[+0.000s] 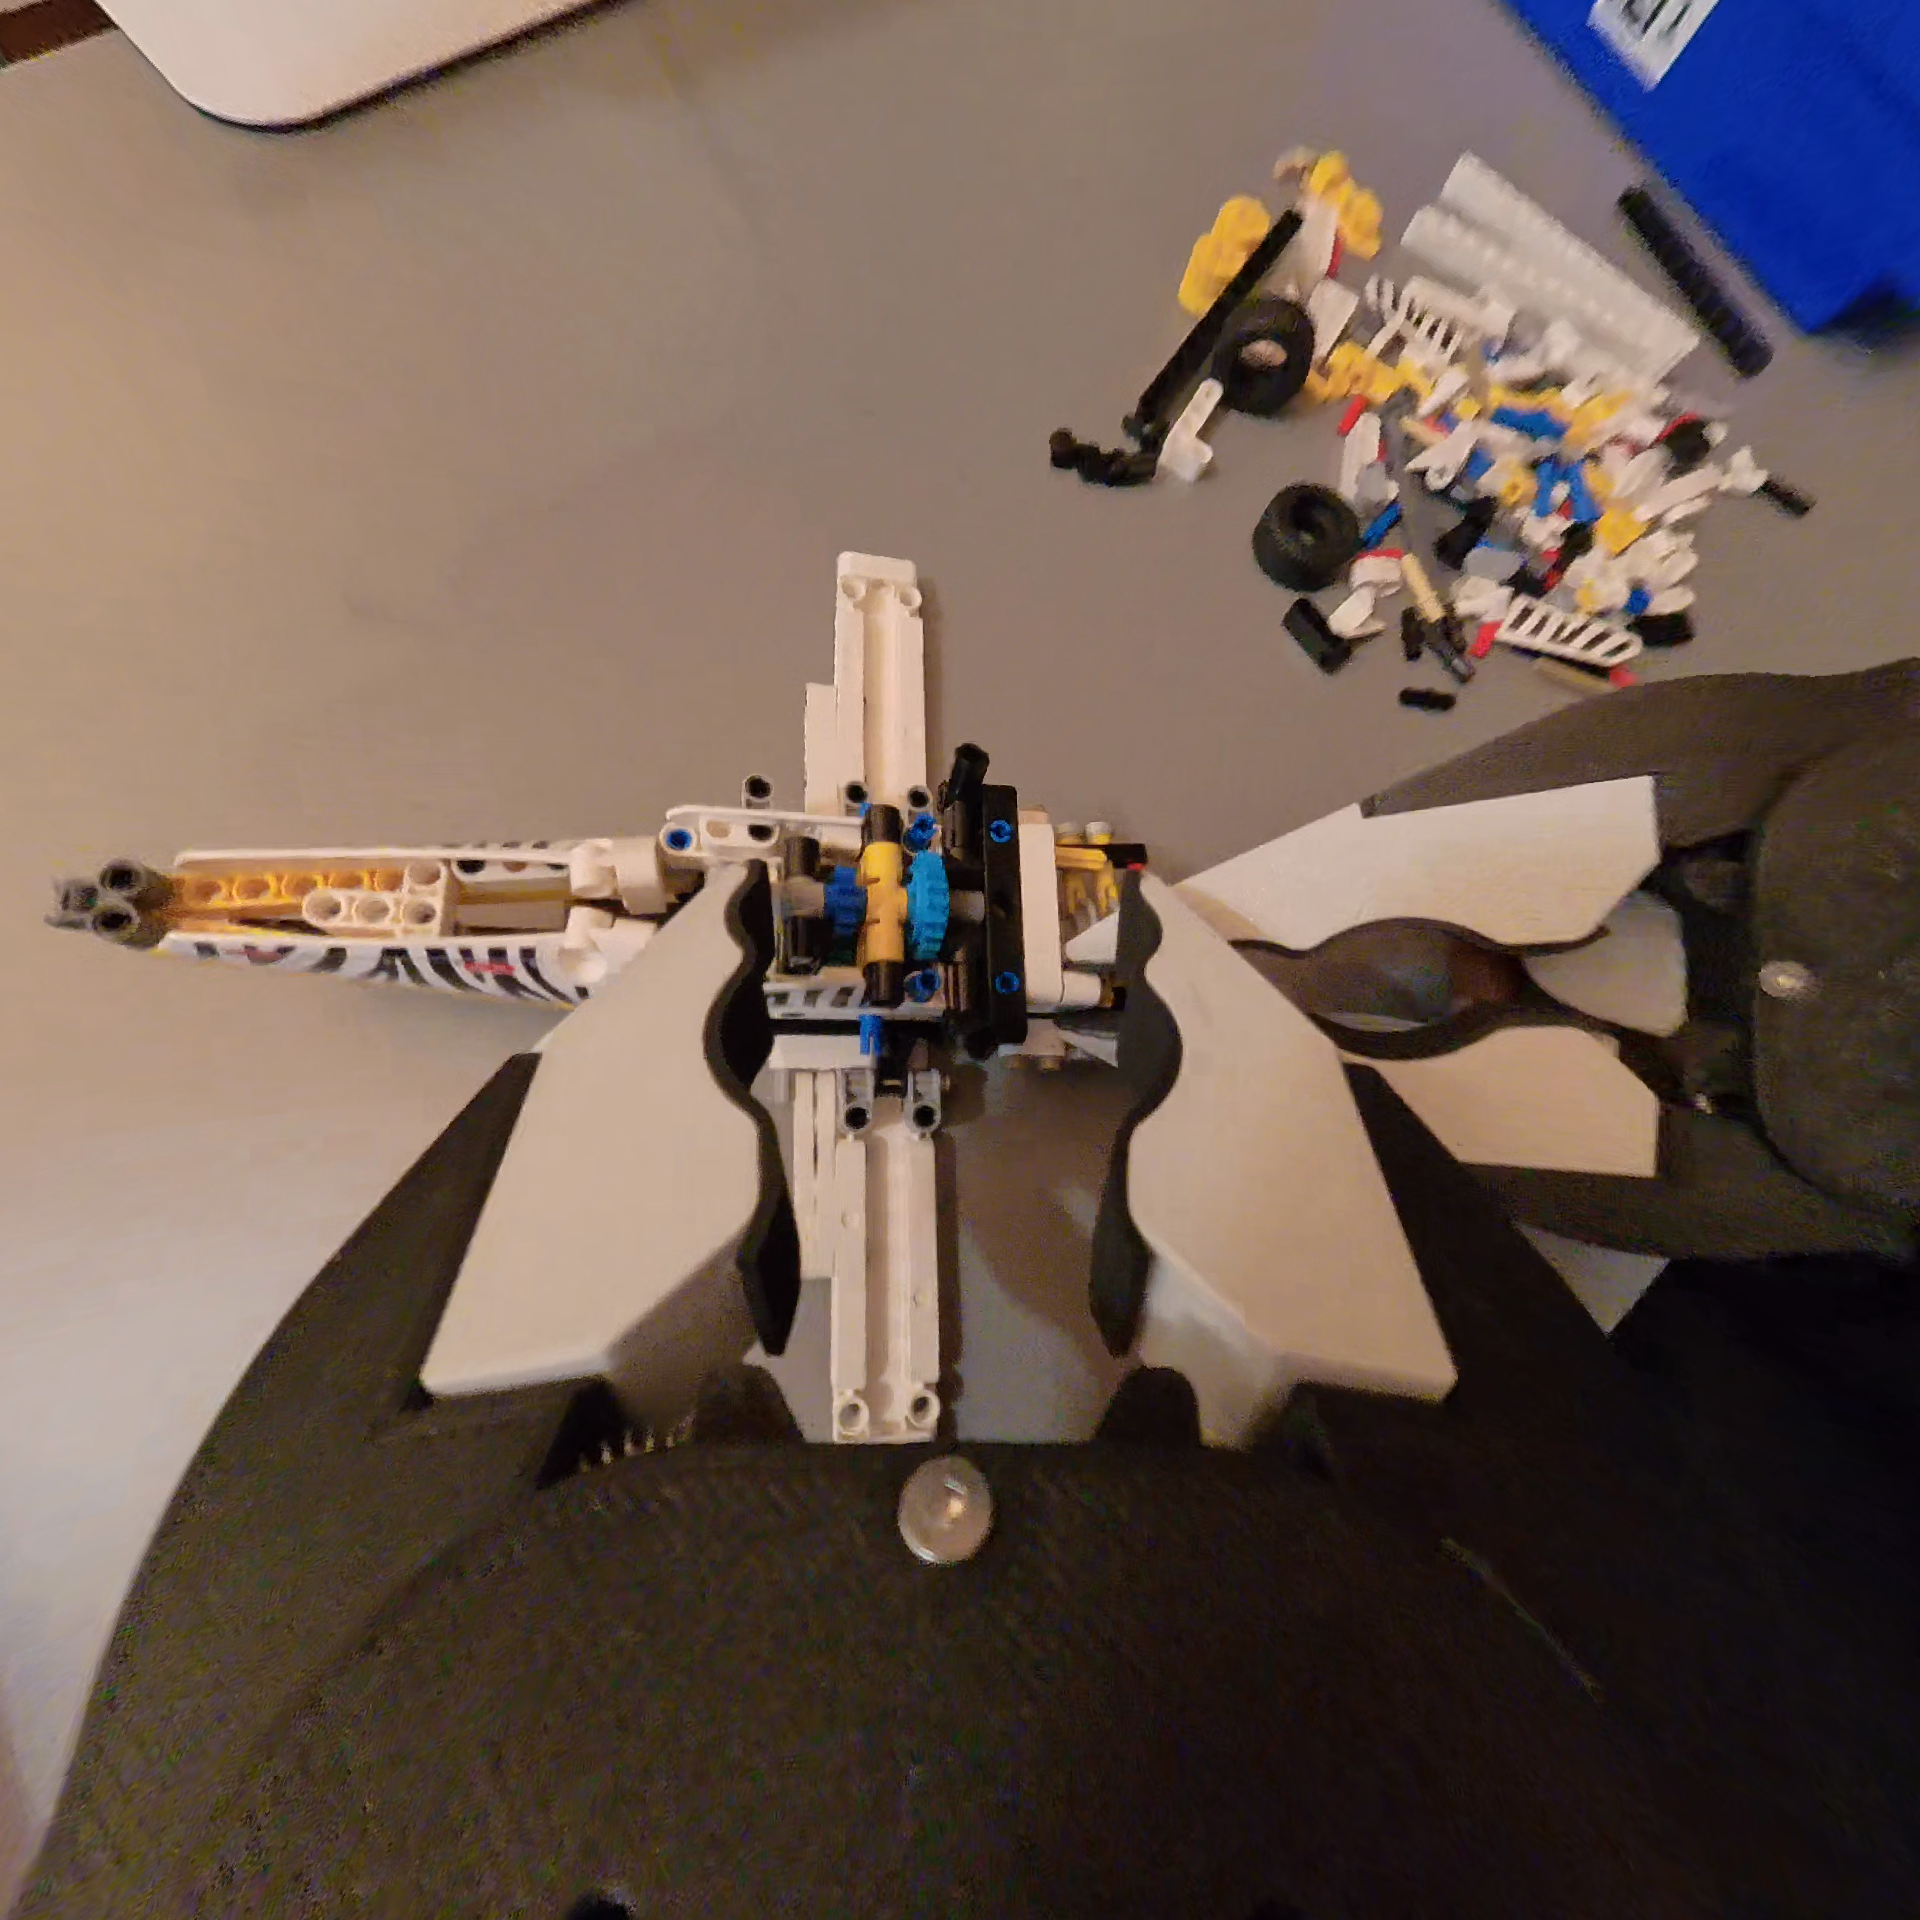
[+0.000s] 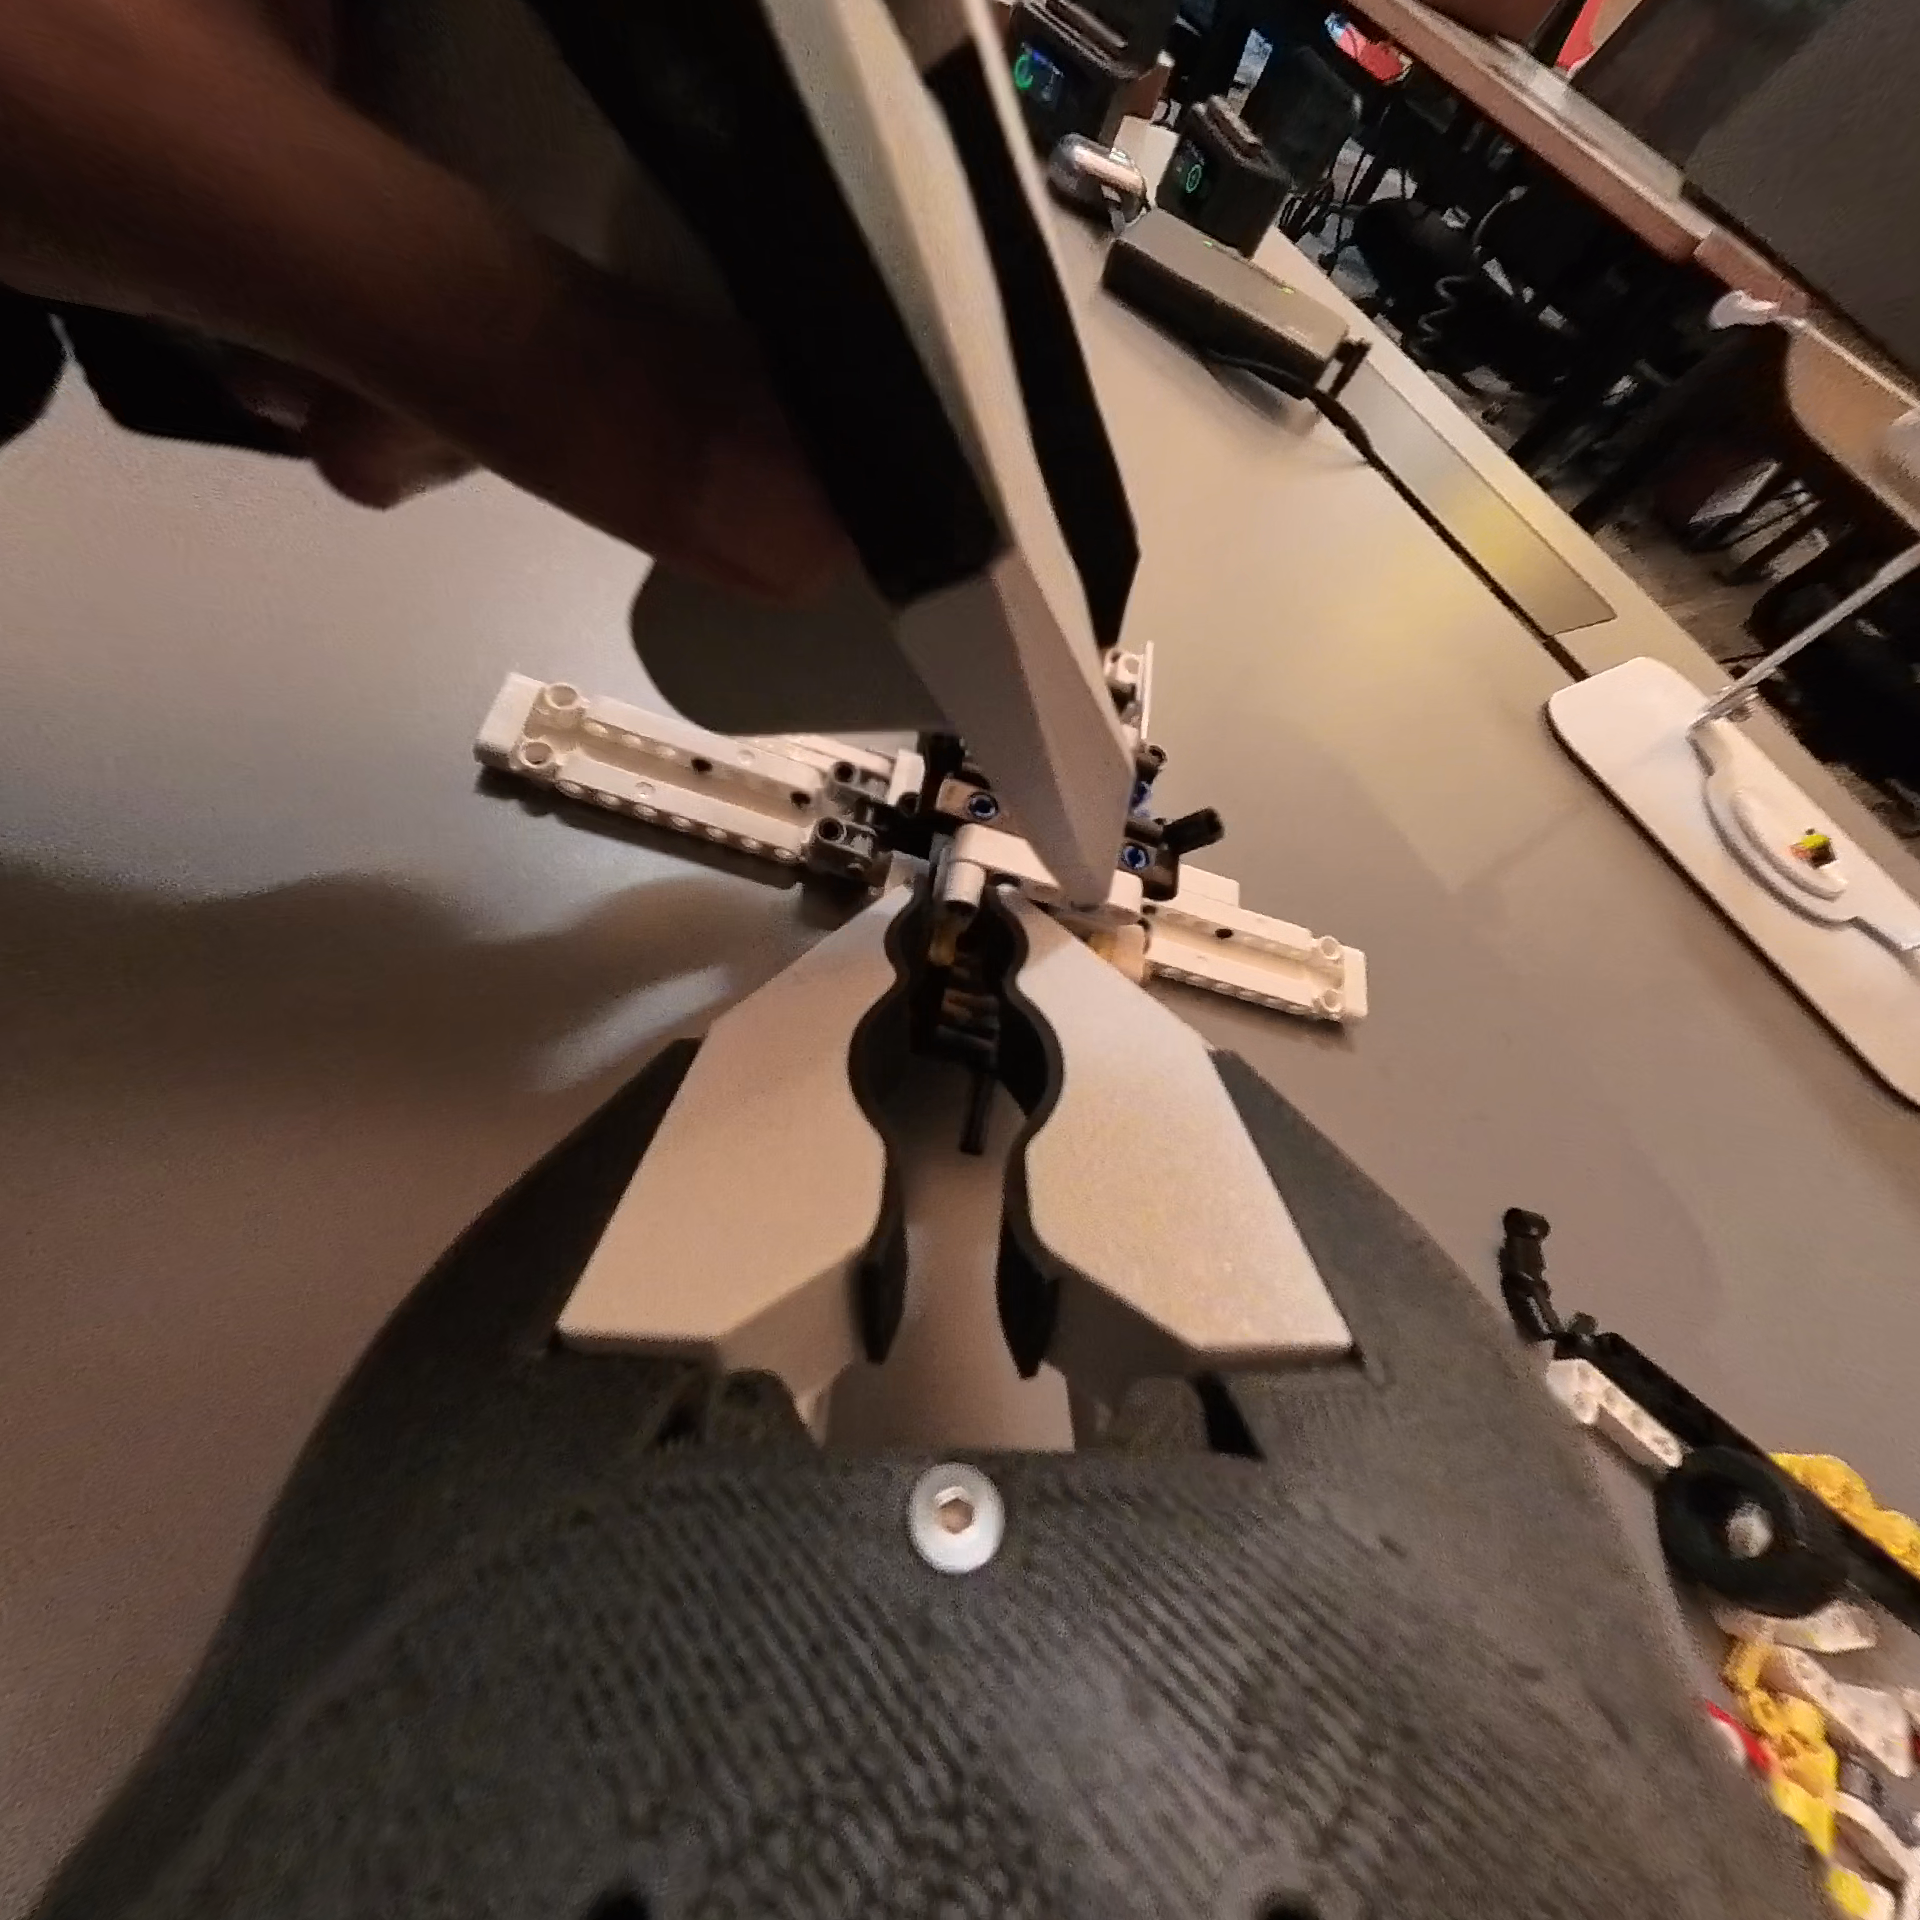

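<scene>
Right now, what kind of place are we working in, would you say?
Probably an office or lab workspace, not a home. A long grey table carries a monitor stand's white base and powered black devices with cables. Black office chairs stand beyond it, and loose building-toy parts lie by a half-built model.

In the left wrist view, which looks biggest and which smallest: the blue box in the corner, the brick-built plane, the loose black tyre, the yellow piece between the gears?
Largest to smallest, as they look:
1. brick-built plane
2. blue box, though cut off by the frame and farther away, so unsure
3. loose black tyre
4. yellow piece
</scene>
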Demonstrator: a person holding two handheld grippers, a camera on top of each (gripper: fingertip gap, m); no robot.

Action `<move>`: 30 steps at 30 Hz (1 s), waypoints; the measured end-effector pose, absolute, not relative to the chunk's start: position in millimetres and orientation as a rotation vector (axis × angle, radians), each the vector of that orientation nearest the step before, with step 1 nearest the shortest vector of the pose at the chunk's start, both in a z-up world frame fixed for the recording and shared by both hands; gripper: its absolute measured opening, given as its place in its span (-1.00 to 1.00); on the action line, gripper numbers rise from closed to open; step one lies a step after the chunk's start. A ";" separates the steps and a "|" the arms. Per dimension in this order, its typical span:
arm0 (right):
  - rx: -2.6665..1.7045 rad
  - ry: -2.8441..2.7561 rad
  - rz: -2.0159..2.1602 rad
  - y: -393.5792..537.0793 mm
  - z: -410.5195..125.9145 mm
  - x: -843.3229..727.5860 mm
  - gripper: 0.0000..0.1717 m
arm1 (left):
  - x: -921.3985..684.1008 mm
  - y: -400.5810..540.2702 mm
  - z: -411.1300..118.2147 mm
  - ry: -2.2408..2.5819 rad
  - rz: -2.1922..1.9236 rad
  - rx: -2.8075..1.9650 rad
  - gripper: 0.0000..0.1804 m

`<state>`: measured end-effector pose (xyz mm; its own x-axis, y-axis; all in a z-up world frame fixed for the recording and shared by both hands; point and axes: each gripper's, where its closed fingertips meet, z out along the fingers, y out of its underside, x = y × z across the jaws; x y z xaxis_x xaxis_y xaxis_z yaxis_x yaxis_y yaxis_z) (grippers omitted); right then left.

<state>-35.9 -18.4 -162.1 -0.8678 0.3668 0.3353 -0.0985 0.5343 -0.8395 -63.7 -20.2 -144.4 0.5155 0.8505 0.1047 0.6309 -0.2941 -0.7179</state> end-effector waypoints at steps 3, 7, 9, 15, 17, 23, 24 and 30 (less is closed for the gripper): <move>-0.189 -2.273 1.280 -18.6 -162.2 -35.6 -0.91 | -73.2 -29.7 -155.5 -1.256 0.488 -2.150 -0.19; -0.157 -2.254 1.255 -19.4 -162.5 -34.6 -0.91 | -76.0 -33.8 -160.0 -1.277 0.489 -2.235 -0.07; -0.150 -2.251 1.243 -19.7 -162.6 -34.5 -0.91 | -75.7 -34.6 -160.6 -1.283 0.477 -2.267 -0.07; -0.247 -2.301 1.307 -16.4 -164.0 -35.2 -0.93 | -72.0 -24.7 -164.7 -1.243 0.430 -2.276 -0.25; -0.309 -2.333 1.345 -14.9 -163.8 -35.3 -0.93 | -72.0 -24.5 -164.6 -1.233 0.454 -2.252 -0.26; -0.483 -2.399 1.446 -11.7 -163.3 -35.6 -0.94 | -72.5 -24.3 -164.5 -1.214 0.478 -2.210 -0.26; -0.507 -2.411 1.463 -11.0 -163.3 -35.8 -0.94 | -72.9 -23.9 -164.3 -1.211 0.481 -2.204 -0.26; -0.548 -2.430 1.479 -5.1 -164.6 -33.6 -0.94 | -73.0 -21.7 -164.1 -1.200 0.472 -2.173 -0.26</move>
<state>-33.6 -5.1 -164.6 -0.8997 0.4363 0.0124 0.1895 0.4161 -0.8894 -73.0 -21.7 -164.1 0.5266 0.8499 -0.0179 0.6342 -0.4068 -0.6575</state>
